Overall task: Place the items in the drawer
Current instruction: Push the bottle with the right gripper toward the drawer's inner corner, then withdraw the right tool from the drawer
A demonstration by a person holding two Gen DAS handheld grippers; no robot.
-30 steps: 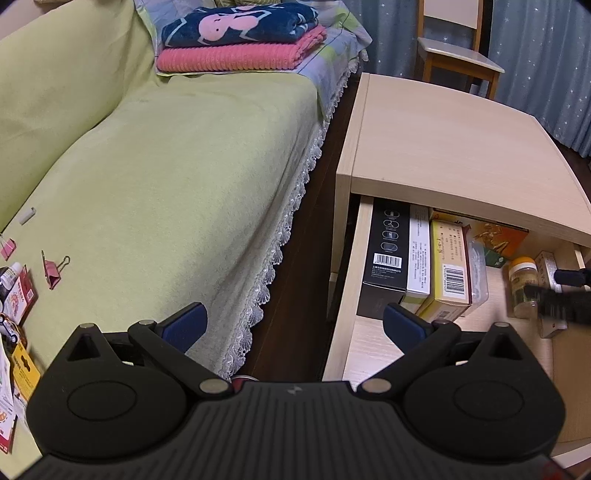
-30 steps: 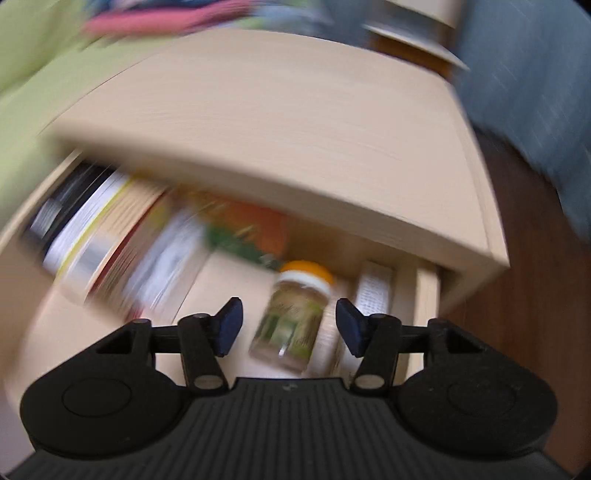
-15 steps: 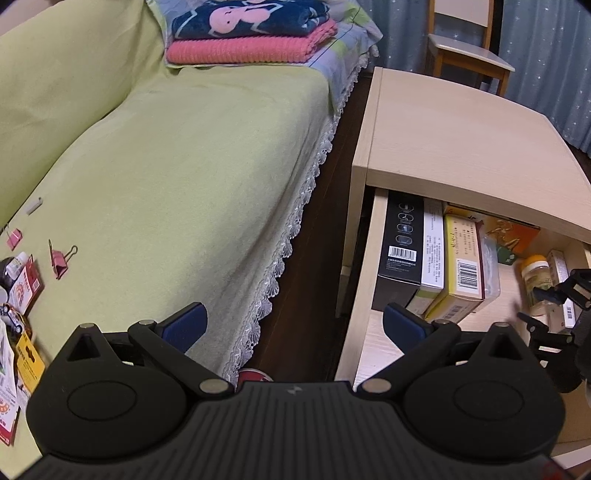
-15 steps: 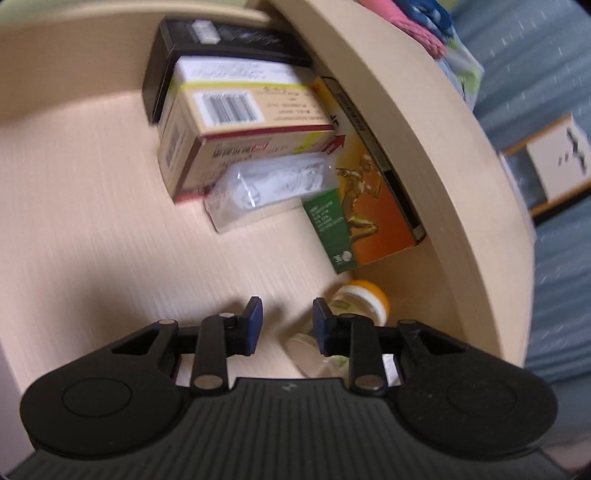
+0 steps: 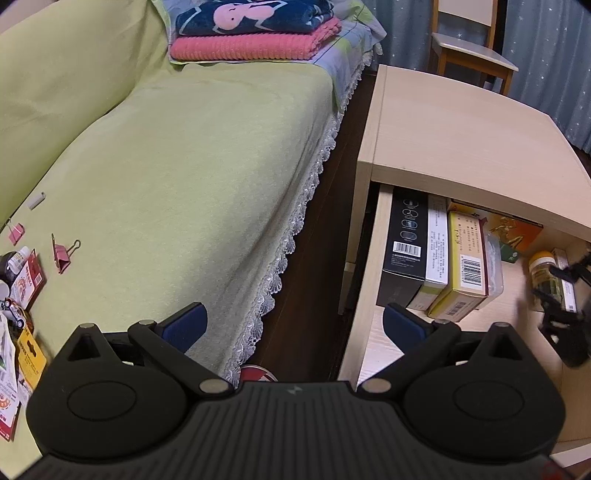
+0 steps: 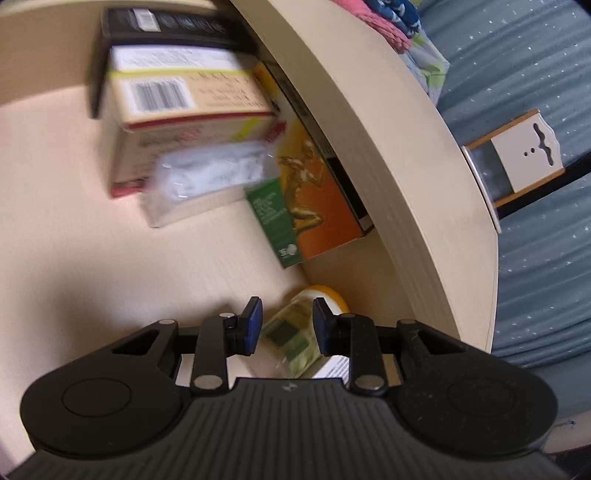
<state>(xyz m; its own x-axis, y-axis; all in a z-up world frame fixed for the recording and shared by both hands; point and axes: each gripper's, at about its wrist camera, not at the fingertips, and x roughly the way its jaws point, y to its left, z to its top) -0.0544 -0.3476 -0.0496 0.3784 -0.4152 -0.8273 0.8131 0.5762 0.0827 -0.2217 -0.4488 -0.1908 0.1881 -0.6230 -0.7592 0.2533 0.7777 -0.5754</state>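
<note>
Right gripper (image 6: 287, 325) sits low inside the open drawer (image 5: 365, 295), its blue pads either side of the yellow-capped jar (image 6: 295, 328) lying on the drawer floor near the right wall; the gap looks narrow, but whether the pads actually touch the jar is lost in blur. Left gripper (image 5: 295, 325) hangs spread wide and empty above the gap between the sofa (image 5: 177, 177) and the nightstand (image 5: 461, 136). Further in, a yellow barcode box (image 6: 184, 110) with a clear packet (image 6: 207, 177) against it, a black box (image 6: 166, 26) along the left wall, and an orange box (image 6: 314, 195) at the back. Pink binder clips (image 5: 62, 254) lie on the sofa's left edge.
</note>
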